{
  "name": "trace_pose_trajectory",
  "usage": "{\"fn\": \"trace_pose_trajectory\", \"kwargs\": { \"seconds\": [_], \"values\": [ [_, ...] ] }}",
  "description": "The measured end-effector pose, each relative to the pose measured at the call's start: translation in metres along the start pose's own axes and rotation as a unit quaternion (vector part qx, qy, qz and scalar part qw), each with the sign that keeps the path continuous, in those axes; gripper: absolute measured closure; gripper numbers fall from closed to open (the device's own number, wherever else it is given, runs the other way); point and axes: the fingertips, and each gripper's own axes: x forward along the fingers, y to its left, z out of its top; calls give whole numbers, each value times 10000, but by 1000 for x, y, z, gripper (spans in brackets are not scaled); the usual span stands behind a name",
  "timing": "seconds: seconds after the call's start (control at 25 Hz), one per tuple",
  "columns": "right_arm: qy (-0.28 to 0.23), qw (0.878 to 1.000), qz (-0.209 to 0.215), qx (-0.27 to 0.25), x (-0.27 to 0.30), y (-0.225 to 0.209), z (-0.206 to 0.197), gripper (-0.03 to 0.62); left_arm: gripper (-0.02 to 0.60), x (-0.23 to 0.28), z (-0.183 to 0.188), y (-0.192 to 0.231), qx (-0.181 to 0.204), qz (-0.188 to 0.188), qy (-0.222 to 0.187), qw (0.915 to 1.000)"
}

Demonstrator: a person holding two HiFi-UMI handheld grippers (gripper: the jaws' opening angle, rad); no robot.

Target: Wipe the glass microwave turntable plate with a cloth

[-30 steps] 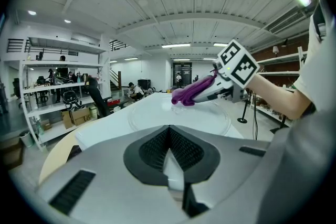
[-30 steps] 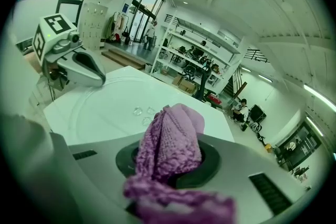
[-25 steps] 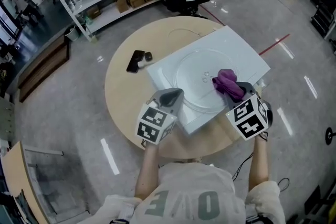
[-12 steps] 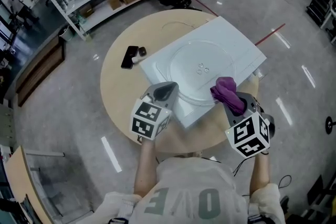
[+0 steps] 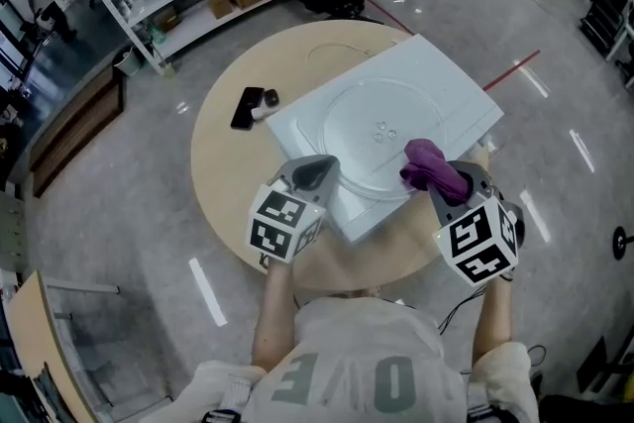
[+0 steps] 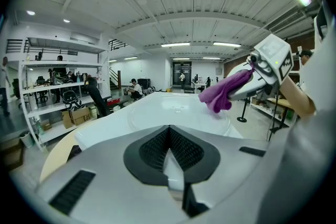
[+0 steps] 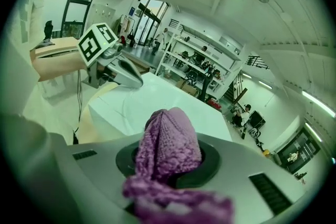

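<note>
The right gripper (image 5: 442, 181), at the lower right of the head view, has its jaws clamped on a bunched purple cloth (image 5: 427, 162). In its own view the knit wad fills the gap between the jaws and spills out towards the camera. The cloth hangs over the near right rim of the glass plate (image 5: 381, 129). From the left gripper view it looks raised just off the glass, not pressed on it.

The left gripper (image 5: 315, 171), at lower centre left, has its jaws drawn together with only a pale sliver between them. Its tip sits at the near edge of the white board (image 5: 458, 99) that carries the plate. Whether it pinches that edge I cannot tell.

Both forearms reach forward from the bottom of the frame, the right gripper angled in towards the centre of the plate.

The board lies on a round table (image 5: 220, 168), with a phone (image 5: 247, 107) at upper left.

This looks like a pause between wiping strokes. The next move calls for lowering the cloth flat onto the glass and sweeping across it while the left side steadies the board.
</note>
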Motion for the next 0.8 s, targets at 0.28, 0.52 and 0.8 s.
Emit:
{"fn": "trace_pose_trajectory", "kwargs": {
  "seconds": [0.28,0.52,0.8],
  "values": [
    [-108,9976,-479,493,80,-92,22,537,580,-1,-5,-2,-34,17,17,10000],
    [221,9981,-443,376,125,-115,15,537,580,0,-2,-3,-54,13,4,10000],
    [160,9987,-441,177,117,-103,15,537,580,0,-1,0,-47,95,-3,9999]
  ]
}}
